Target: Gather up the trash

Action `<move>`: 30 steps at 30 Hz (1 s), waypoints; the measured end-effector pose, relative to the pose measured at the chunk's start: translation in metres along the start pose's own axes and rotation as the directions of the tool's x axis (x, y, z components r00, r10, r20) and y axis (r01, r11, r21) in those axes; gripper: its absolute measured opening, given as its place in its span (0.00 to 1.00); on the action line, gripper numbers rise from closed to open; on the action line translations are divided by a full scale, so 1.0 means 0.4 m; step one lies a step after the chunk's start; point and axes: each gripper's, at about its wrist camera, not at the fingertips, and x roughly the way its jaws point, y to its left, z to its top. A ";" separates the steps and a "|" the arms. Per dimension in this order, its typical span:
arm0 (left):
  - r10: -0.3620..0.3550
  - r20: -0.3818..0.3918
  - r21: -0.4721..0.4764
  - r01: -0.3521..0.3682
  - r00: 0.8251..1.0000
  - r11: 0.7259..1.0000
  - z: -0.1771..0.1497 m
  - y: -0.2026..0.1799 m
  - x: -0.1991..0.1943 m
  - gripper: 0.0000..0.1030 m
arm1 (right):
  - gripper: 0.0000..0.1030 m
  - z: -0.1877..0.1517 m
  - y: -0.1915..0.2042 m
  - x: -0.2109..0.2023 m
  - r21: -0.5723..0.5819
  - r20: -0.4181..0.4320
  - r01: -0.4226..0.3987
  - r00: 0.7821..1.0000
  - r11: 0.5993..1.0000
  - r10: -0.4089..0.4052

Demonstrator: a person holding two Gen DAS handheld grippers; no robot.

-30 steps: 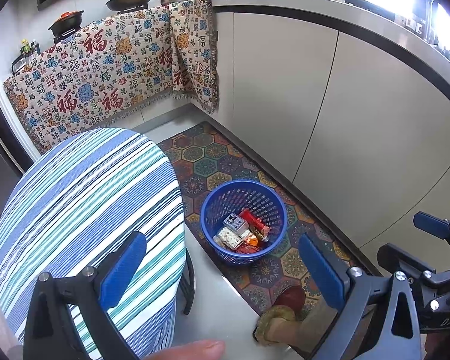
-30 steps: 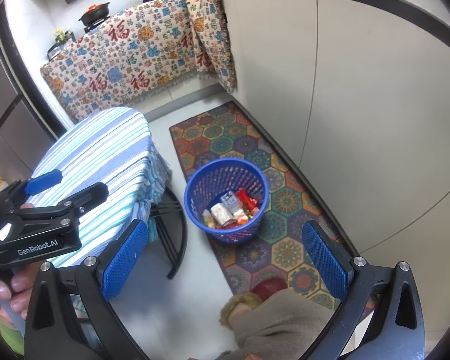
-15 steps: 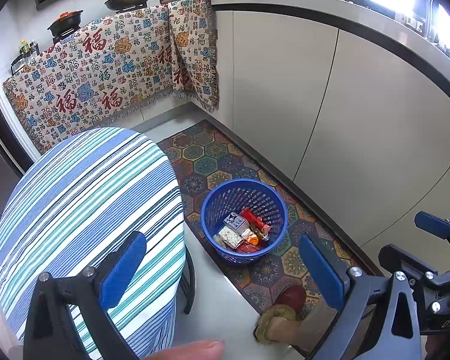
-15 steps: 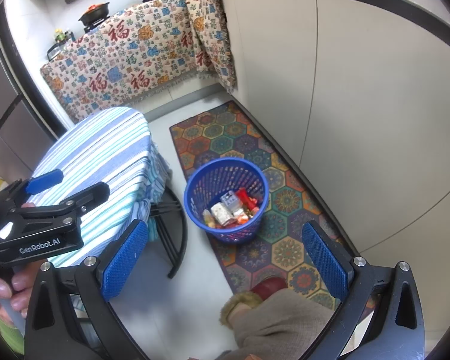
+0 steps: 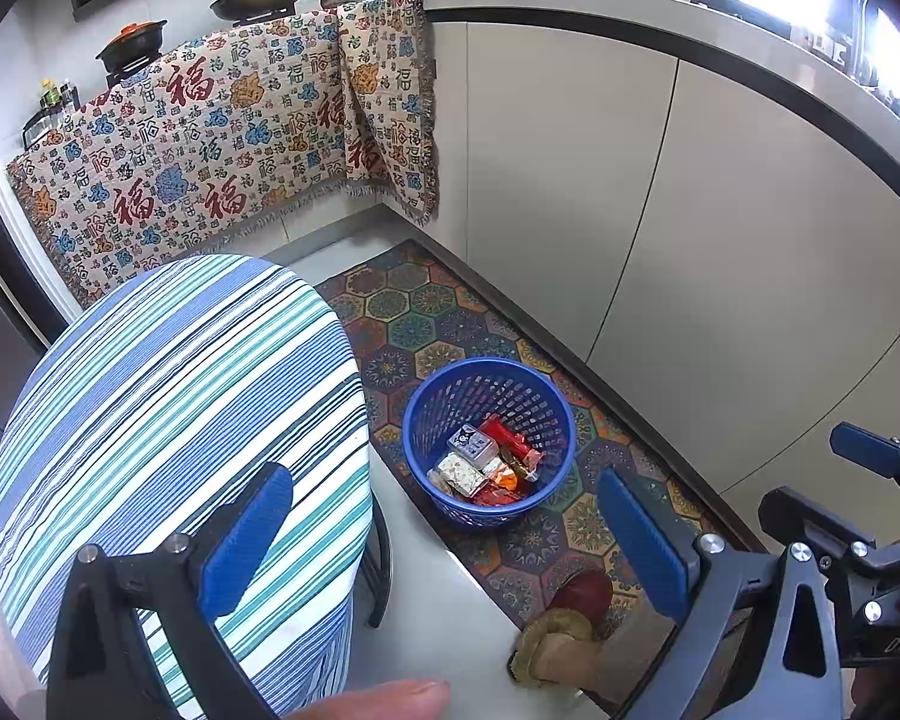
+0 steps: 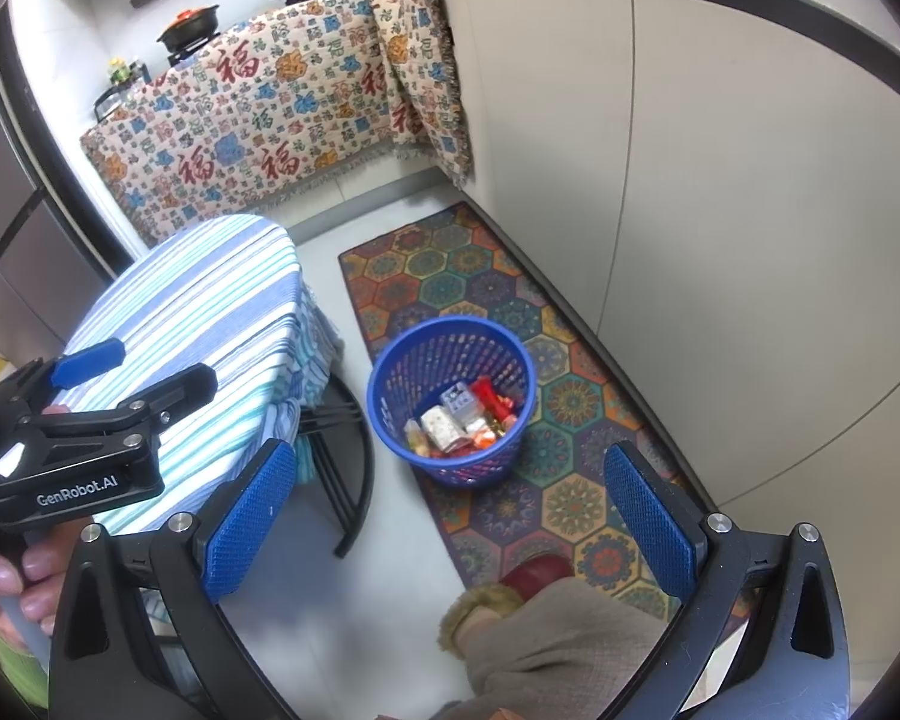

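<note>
- We judge the collecting to be at or near its end: the wrappers point(image 5: 486, 468) already lie in the blue bin point(image 5: 489, 513), and we see no loose trash on the striped table point(image 5: 168, 396), the rug point(image 5: 432, 300) or the bare floor.
- In the left view the bin sits just right of centre, on the rug beside the table; in the right view the bin point(image 6: 453, 468) is at centre, with packets point(image 6: 462, 414) piled in its bottom.
- Among them we make out a small white box, a red packet and some orange foil; finer labels are too small to read.
- Our next move, as we judge it, calls for a scan of the table and floor for leftovers; if none turn up, both claws can simply back away.
- Left claw point(image 5: 444, 534): jaws spread wide, nothing between the 2 blue pads, touching nothing; it hangs above the table edge and floor.
- Right claw point(image 6: 450, 522): likewise wide apart and empty, hanging over the floor above a slippered foot point(image 6: 510, 588).
- The left claw also shows at the left edge of the right view, gripped by a hand point(image 6: 12, 582).
</note>
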 end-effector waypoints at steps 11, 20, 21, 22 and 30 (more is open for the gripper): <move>-0.001 -0.001 0.001 0.001 1.000 1.000 0.000 0.000 0.000 1.00 | 1.00 0.001 0.001 -0.001 -0.002 -0.002 0.000 1.000 1.000 0.000; -0.002 -0.001 0.002 0.002 1.000 1.000 -0.006 0.002 0.000 1.00 | 1.00 0.000 0.003 -0.001 -0.002 -0.001 0.000 1.000 1.000 0.000; -0.002 -0.002 0.001 0.002 1.000 1.000 -0.005 0.002 0.000 1.00 | 1.00 0.000 0.003 -0.001 -0.002 -0.002 0.000 1.000 1.000 0.000; -0.002 -0.002 0.001 0.002 1.000 1.000 -0.006 0.002 0.000 1.00 | 1.00 -0.001 0.004 0.000 -0.003 -0.002 -0.001 1.000 1.000 0.001; -0.002 -0.003 0.000 0.002 1.000 1.000 -0.005 0.000 0.001 1.00 | 1.00 -0.002 0.005 0.001 -0.004 -0.003 -0.003 1.000 1.000 0.003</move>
